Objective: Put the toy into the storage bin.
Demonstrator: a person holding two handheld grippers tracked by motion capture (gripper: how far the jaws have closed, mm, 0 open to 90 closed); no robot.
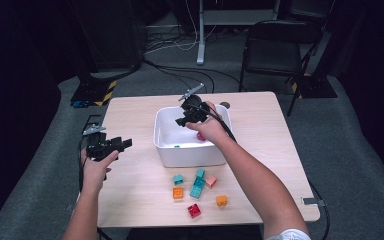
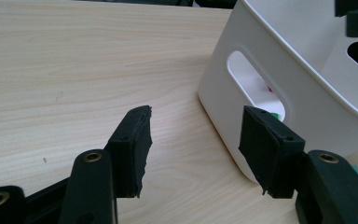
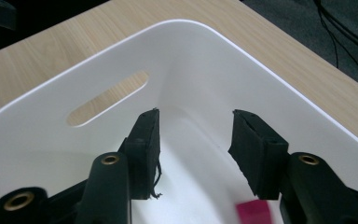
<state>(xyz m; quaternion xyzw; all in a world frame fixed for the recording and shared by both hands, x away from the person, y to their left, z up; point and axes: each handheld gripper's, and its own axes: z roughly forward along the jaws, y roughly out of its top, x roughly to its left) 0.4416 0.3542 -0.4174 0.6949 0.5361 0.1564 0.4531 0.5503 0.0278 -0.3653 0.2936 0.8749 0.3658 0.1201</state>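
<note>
A pink block (image 3: pixel 253 213) lies on the floor of the white bin (image 1: pixel 166 150), just below the right gripper (image 3: pixel 196 140), whose jaws stand partly open with nothing between them. In the high view that block (image 1: pixel 200 136) sits by the right hand, and a small teal piece (image 1: pixel 177 146) rests nearer the front wall. The work looks like moving blocks from the counter (image 1: pixel 260 150) into the bin, one at a time.

Six more blocks wait in front of the bin: a teal one (image 1: pixel 178 179), a taller teal one (image 1: pixel 198 184), a salmon one (image 1: pixel 210 181), two orange ones (image 1: pixel 178 192) (image 1: pixel 221 200) and a red one (image 1: pixel 194 210).

The left gripper (image 2: pixel 193 140) hovers at the counter's left side, jaws wide and empty, aimed at the bin's handle slot (image 2: pixel 256 84).

Risks, as I judge them: lifting out, the right gripper could catch the bin's rim and shove or tip it. The remaining blocks lie close together, so a careless reach may knock a neighbour aside or off the front edge. The trailing cable may also drag across them.
</note>
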